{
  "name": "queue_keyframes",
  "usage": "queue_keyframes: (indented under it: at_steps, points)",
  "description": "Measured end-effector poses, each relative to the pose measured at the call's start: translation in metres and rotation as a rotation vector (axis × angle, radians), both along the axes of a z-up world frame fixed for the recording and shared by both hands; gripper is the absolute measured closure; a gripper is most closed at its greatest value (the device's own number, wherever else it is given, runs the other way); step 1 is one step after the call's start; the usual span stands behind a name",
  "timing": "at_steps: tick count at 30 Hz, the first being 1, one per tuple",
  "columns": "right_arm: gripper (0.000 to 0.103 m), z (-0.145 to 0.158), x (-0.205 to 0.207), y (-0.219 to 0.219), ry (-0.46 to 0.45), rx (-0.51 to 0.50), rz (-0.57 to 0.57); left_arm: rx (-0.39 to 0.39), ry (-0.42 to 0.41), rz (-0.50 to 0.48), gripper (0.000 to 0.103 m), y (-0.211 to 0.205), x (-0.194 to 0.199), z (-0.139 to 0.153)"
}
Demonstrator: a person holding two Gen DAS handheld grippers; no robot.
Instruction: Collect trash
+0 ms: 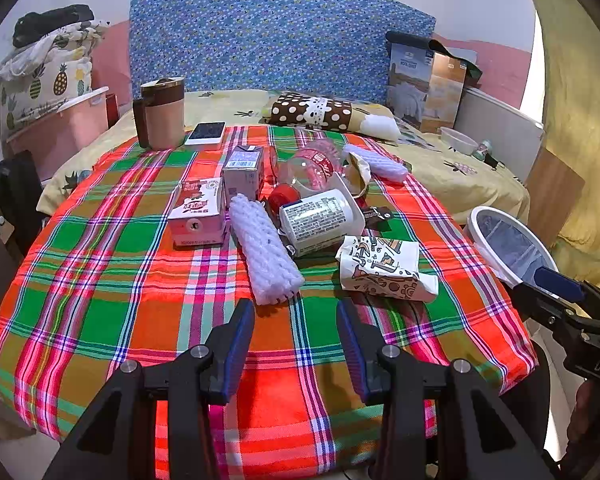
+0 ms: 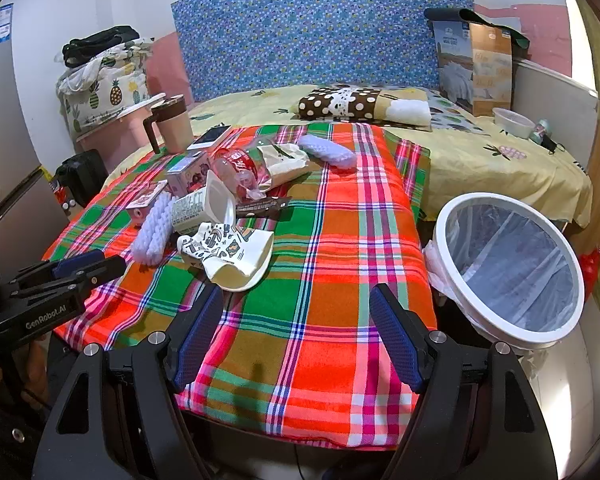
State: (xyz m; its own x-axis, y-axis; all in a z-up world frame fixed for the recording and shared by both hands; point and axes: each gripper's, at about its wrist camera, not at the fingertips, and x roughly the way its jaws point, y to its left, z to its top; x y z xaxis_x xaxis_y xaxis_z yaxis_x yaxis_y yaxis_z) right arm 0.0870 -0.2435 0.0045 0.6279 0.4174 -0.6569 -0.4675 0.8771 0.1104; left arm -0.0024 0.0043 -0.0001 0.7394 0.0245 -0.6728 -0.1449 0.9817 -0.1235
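Lying just ahead of the wide-open, empty left gripper [image 1: 296, 344], the foam sleeve [image 1: 266, 250] is pointed lengthwise toward it; the right gripper [image 2: 296, 336], likewise open and empty, is held nearer the bin [image 2: 508, 268].

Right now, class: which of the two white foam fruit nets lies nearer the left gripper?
The foam net lying between the pink milk carton and the white cup, just ahead of the left gripper. The other net lies behind the clear bottle.
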Motion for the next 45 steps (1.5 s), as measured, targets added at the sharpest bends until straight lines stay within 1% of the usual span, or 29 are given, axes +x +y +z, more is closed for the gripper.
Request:
queue_keyframes:
  at_steps: [9,16,21,26,29,31,33,36,45]
  points:
    - [0.027,-0.002,0.005,0.006,0.010,-0.010,0.013,-0.012,0.006,0.013,0.060,0.006,0.010,-0.003]
    - [0.027,-0.004,0.013,0.010,0.023,-0.007,0.025,-0.030,0.006,0.056,0.060,0.020,0.028,-0.007]
    - [0.027,-0.005,0.019,0.014,0.024,-0.006,0.030,-0.054,0.029,0.081,0.060,0.029,0.046,-0.015]
    - [0.027,-0.006,0.026,0.016,0.036,-0.003,0.036,-0.089,0.053,0.073,0.060,0.033,0.062,-0.024]
    - [0.027,-0.008,0.033,0.019,0.044,-0.002,0.046,-0.099,0.087,0.080,0.060,0.036,0.070,-0.033]
    - [0.027,-0.009,0.037,0.022,0.053,-0.005,0.057,-0.102,0.107,0.074,0.062,0.037,0.073,-0.038]
    - [0.027,-0.010,0.041,0.026,0.056,-0.003,0.076,-0.106,0.113,0.064,0.071,0.037,0.072,-0.042]
    - [0.027,-0.012,0.049,0.033,0.069,0.004,0.107,-0.099,0.110,0.059,0.075,0.035,0.069,-0.043]
    - [0.027,-0.030,0.073,0.051,0.175,0.030,0.199,-0.120,0.099,0.049,0.077,0.043,0.059,-0.042]
